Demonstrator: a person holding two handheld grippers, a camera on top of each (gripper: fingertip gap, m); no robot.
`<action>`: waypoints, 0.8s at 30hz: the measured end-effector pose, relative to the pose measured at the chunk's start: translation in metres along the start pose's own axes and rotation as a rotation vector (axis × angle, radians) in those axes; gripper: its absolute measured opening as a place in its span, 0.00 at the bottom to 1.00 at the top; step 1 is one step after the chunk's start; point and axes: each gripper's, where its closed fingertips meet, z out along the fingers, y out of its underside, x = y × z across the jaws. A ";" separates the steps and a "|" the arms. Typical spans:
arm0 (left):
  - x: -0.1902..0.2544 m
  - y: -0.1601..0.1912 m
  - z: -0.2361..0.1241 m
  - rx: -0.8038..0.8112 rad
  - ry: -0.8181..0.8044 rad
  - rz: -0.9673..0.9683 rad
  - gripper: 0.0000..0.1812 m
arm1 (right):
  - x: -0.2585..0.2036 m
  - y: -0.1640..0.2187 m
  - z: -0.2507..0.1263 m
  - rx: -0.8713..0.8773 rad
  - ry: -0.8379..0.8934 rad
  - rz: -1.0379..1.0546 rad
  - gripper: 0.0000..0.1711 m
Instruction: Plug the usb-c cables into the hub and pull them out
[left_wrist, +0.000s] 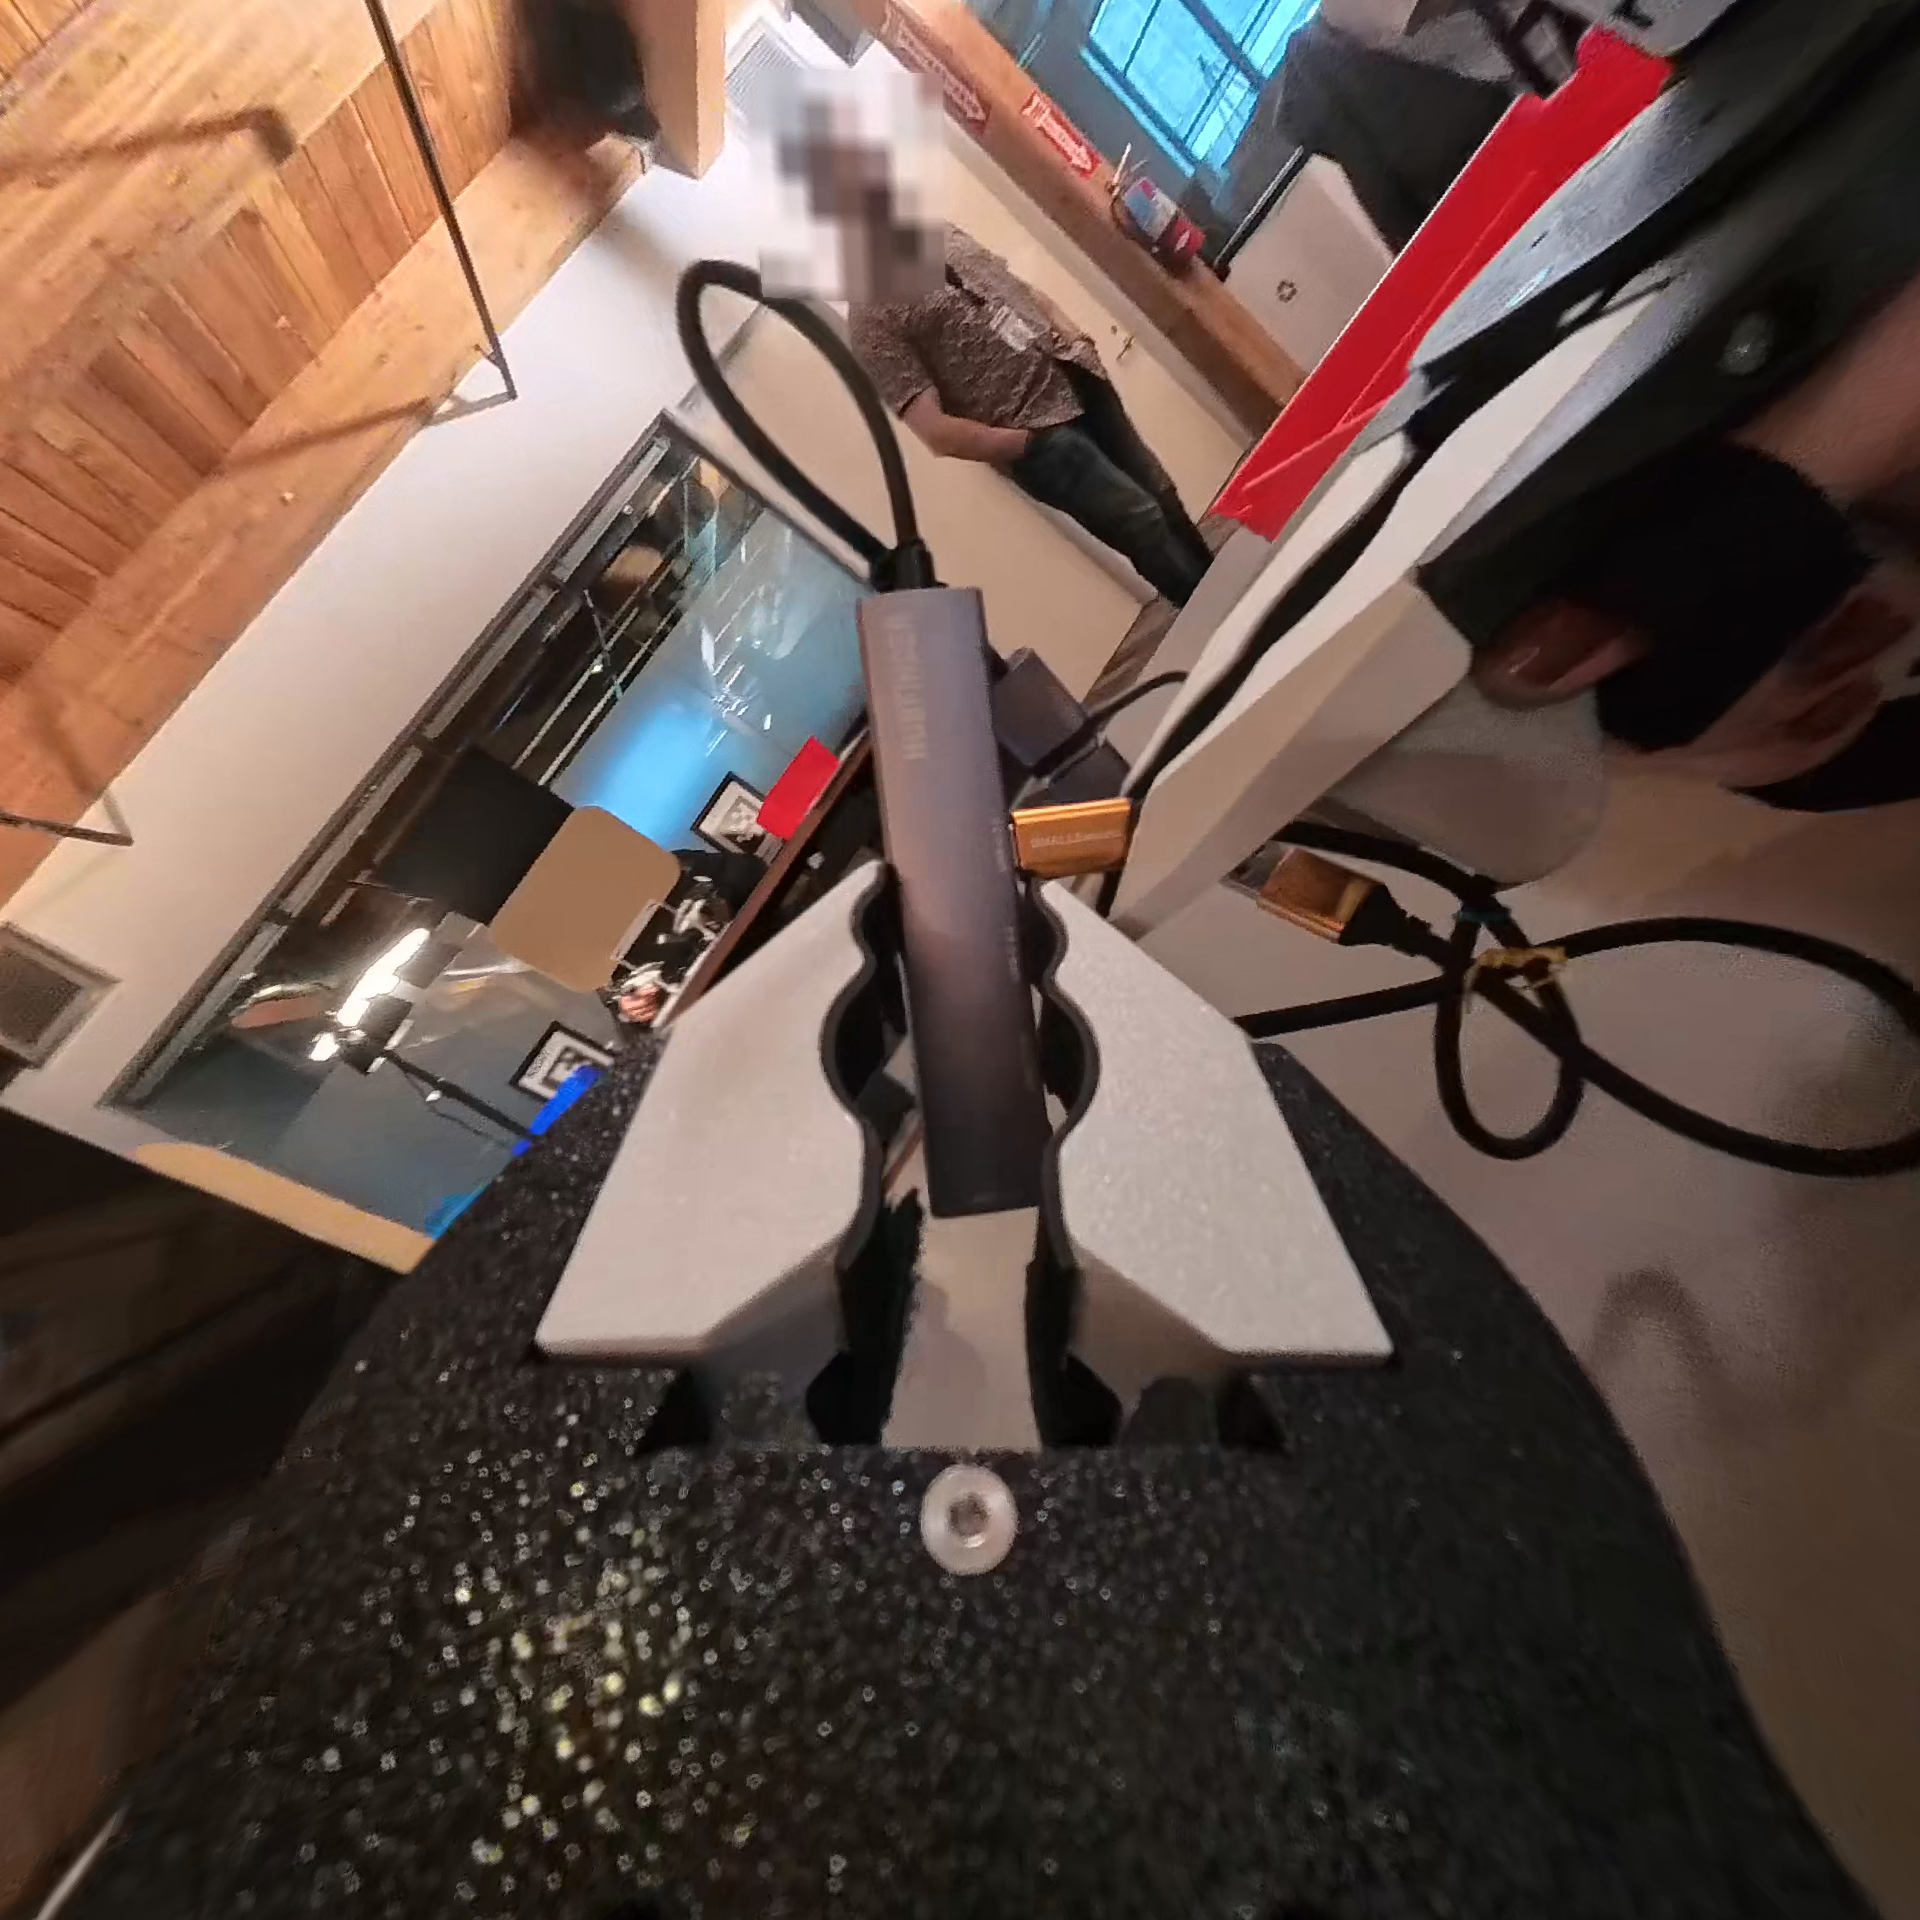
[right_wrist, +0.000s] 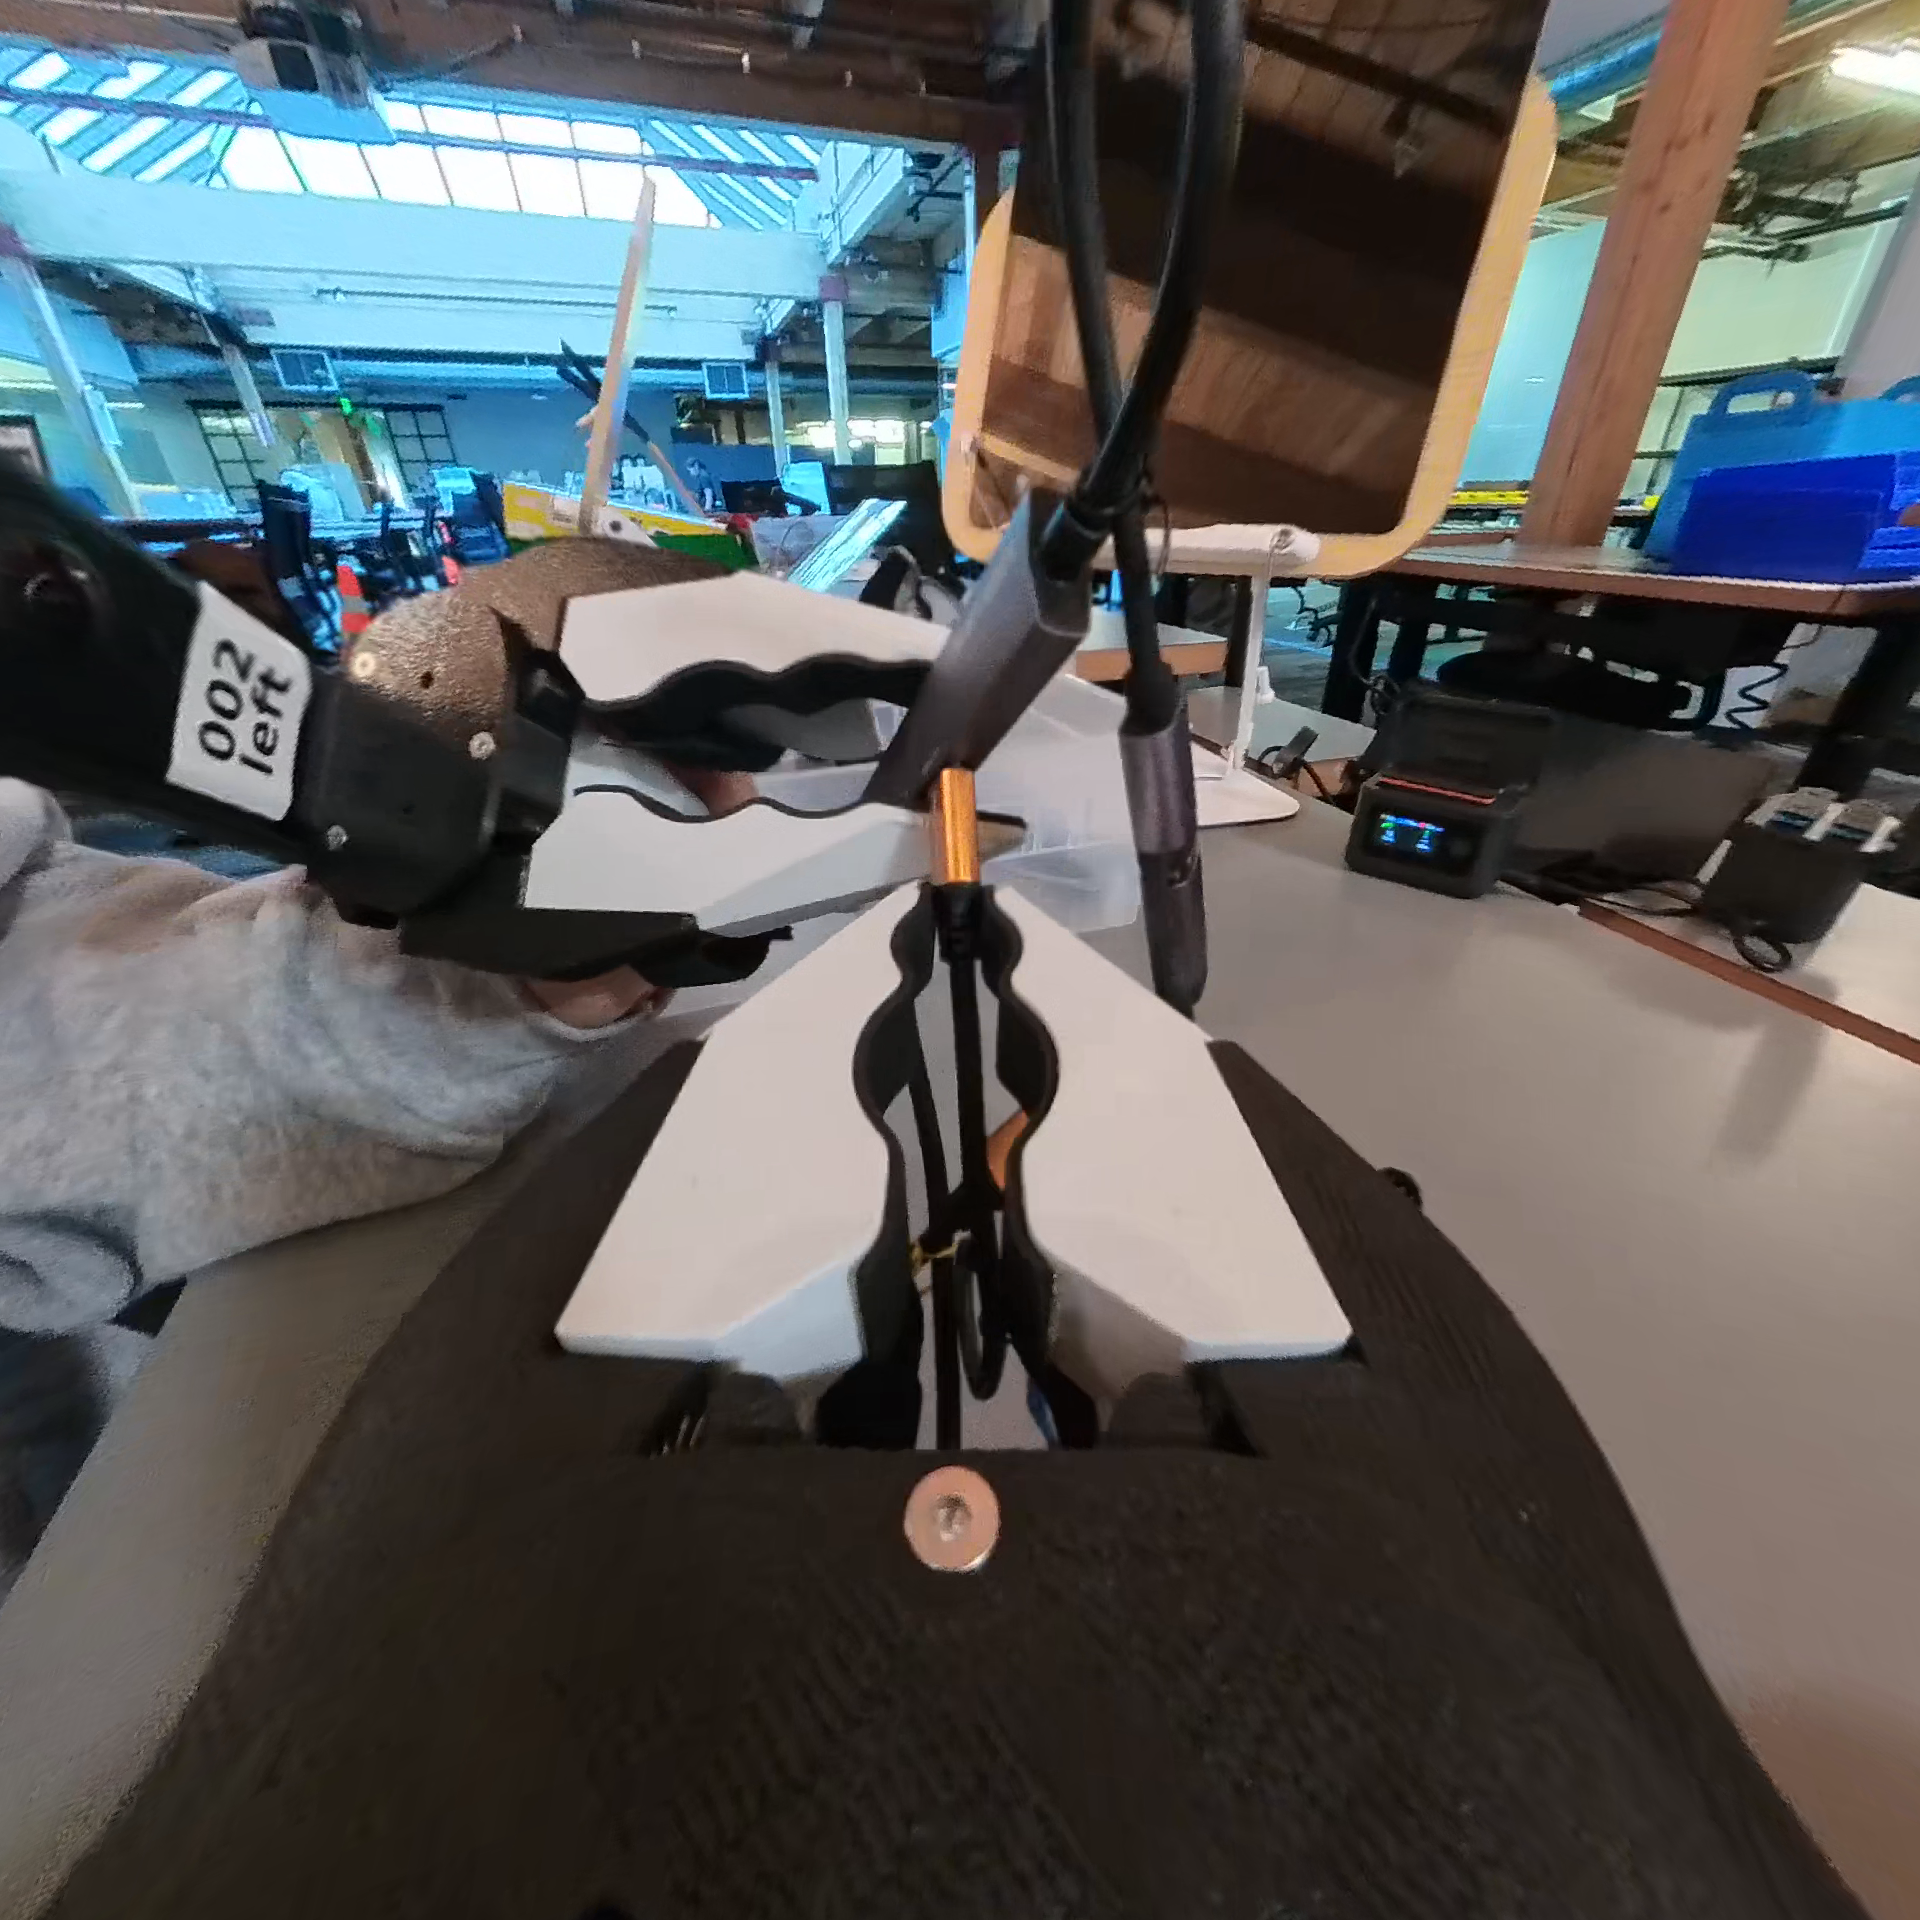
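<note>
**A:** How many tongs, and what does each have hold of?

**B:** Two. The left gripper (left_wrist: 961, 925) has its white fingers pressed against the two sides of the hub (left_wrist: 951, 894), a slim dark grey bar held up off the worktop (right_wrist: 1558, 1195). The right gripper (right_wrist: 958, 914) has its tips drawn in around the black cord just behind a gold plug (right_wrist: 956, 826). The fingers look nearly together there, but I cannot tell for sure whether they actually pinch the cord.

**A:** Where is that plug?

**B:** Its front end meets the side of the hub, near the end closest to the left gripper's tips. How deep it sits I cannot tell.

**A:** How many cables?

**B:** I count three. The hub's own black cable (left_wrist: 800, 416) loops away from its far end. The gold plug's black cord makes the second. A second gold plug (left_wrist: 1314, 899) hangs free just beside the right gripper's finger, its cord looping over the worktop.

**A:** Any writing?

**B:** Pale lettering runs along the hub, small print sits on the first gold plug, and a white sticker (right_wrist: 237, 717) with dark characters is on the left gripper's body.

**A:** Anything else?

**B:** A small black box with a lit screen (right_wrist: 1429, 836) stands towards the worktop's far right edge. A person (left_wrist: 1029, 416) stands in the background.
</note>
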 end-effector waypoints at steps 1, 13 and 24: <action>0.001 0.001 -0.001 0.011 0.014 -0.027 0.12 | -0.001 0.001 0.001 -0.001 -0.006 -0.005 0.04; 0.011 0.010 -0.023 0.064 0.133 -0.152 0.41 | -0.011 0.012 0.003 -0.102 -0.016 -0.151 0.03; 0.069 0.039 -0.065 -0.060 0.329 0.133 0.21 | -0.037 0.058 -0.003 -0.291 0.051 -1.100 0.03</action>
